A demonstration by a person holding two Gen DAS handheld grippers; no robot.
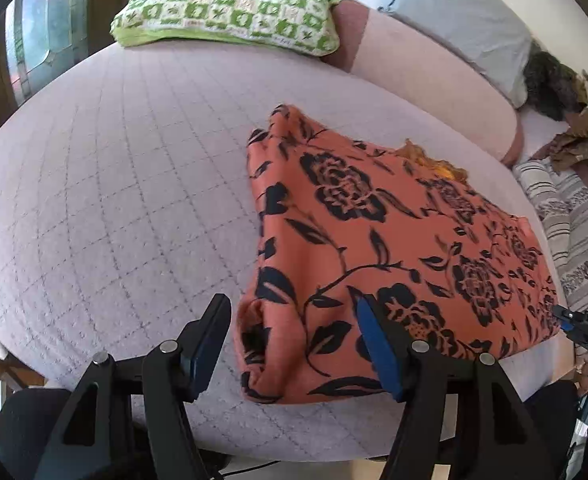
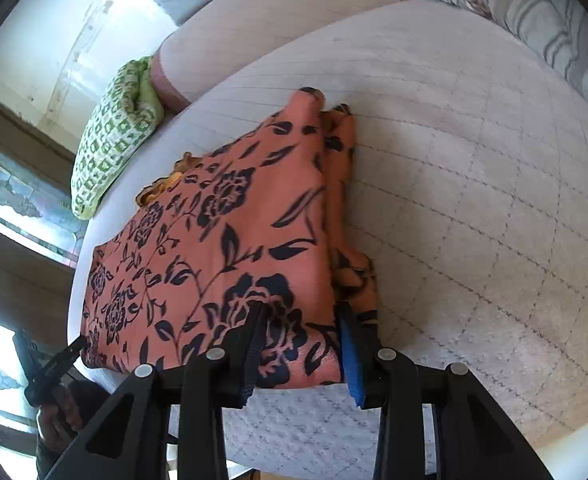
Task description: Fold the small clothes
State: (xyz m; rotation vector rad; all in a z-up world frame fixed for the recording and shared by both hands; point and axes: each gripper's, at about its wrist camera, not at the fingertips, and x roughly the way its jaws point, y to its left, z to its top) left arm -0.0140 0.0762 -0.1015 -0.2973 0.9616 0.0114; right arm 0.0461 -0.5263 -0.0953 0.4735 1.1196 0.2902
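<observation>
An orange garment with black flowers [image 1: 373,240] lies folded on the pale quilted bed [image 1: 114,184]. My left gripper [image 1: 294,320] is open at the garment's near left corner, its fingers on either side of the folded edge. In the right wrist view the same garment [image 2: 222,240] lies flat, and my right gripper [image 2: 301,332] is open with its fingers around the near right corner. The right gripper also shows in the left wrist view [image 1: 573,322] at the garment's far right corner. The left gripper shows small in the right wrist view [image 2: 70,350].
A green and white patterned pillow [image 1: 230,4] lies at the head of the bed. A pink bolster [image 1: 433,84], a grey pillow [image 1: 461,12] and a striped blanket [image 1: 573,224] lie to the right. A window [image 1: 34,28] is at the far left.
</observation>
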